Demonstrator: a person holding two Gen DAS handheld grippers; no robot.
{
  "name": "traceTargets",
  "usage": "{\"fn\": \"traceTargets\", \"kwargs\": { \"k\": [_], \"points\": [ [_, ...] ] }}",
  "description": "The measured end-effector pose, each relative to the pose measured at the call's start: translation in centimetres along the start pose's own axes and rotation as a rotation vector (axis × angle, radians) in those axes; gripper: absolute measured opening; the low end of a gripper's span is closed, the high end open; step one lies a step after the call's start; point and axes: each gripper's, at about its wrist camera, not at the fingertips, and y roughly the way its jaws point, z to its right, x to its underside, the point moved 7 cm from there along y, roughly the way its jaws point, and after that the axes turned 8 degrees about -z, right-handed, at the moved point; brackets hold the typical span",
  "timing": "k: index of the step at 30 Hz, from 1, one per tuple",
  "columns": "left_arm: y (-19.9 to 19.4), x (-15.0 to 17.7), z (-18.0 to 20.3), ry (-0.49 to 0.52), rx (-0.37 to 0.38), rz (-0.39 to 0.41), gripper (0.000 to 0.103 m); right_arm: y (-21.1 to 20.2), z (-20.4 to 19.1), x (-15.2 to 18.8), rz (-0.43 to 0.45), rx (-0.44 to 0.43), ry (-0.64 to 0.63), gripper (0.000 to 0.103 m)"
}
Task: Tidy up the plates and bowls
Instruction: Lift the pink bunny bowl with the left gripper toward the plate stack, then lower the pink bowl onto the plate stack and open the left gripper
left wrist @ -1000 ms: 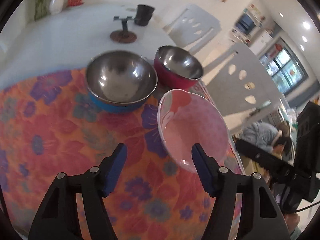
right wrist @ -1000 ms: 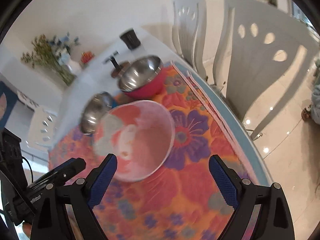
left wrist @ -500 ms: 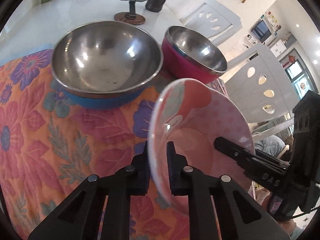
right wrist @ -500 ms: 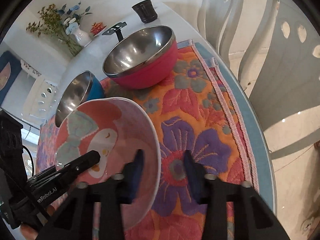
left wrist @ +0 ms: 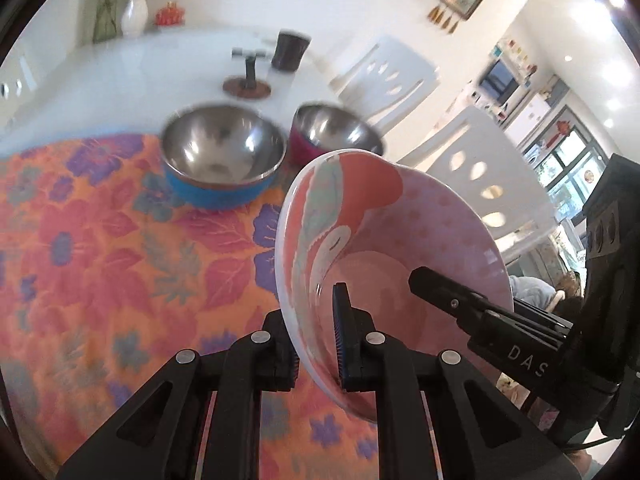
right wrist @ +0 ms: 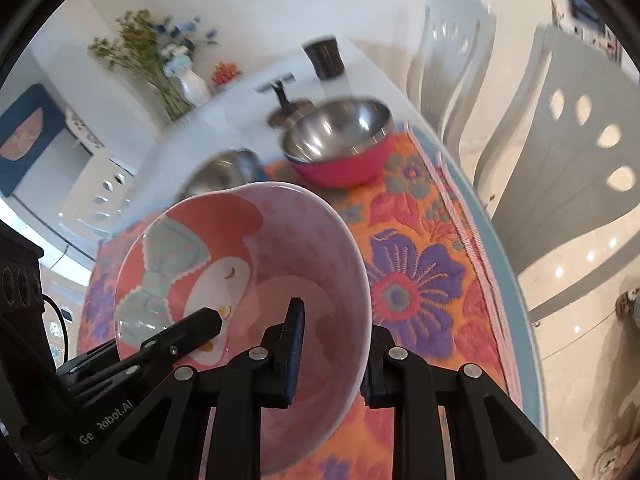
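A pink cartoon-print bowl (left wrist: 400, 240) is held above the floral mat by both grippers. My left gripper (left wrist: 316, 344) is shut on its left rim, one pad inside and one outside. My right gripper (right wrist: 332, 356) is shut on the opposite rim of the same bowl (right wrist: 280, 248). Each gripper's finger shows in the other's view, inside the bowl. A steel bowl with a blue outside (left wrist: 222, 160) and a steel bowl with a pink outside (left wrist: 332, 136) stand side by side on the mat's far edge; the pink one (right wrist: 340, 140) is on the right.
The orange floral mat (left wrist: 100, 248) covers the near part of a white table (left wrist: 120, 76). On the table behind the bowls are a small stand (left wrist: 248, 80), a dark cup (left wrist: 290, 50) and a flower vase (left wrist: 134, 16). White chairs (right wrist: 560, 140) stand along the right side.
One second ago both grippers were open around the pink bowl. They closed on its opposite rims and have lifted it off the mat, with the view pulling back from the steel bowls.
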Motion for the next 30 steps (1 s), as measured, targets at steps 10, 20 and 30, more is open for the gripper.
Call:
{"fn": "traceTargets", "kwargs": {
  "k": [10,20,30],
  "points": [
    [-15.3,4.2,2.4,-0.004,-0.001,0.219,0.011,-13.5,-8.1,6.2,0.179,0.015,-0.067,0.024],
    [-18.5,10.6,0.1,-0.059,-0.041,0.228,0.011,-16.2,-12.2,13.2,0.180,0.009,-0.089,0.028],
    [-10.7,15.9,-6.2,-0.174,-0.052,0.047,0.011,-6.3,-11.7,17.9,-0.010,0.019,-0.108,0.029]
  ]
}}
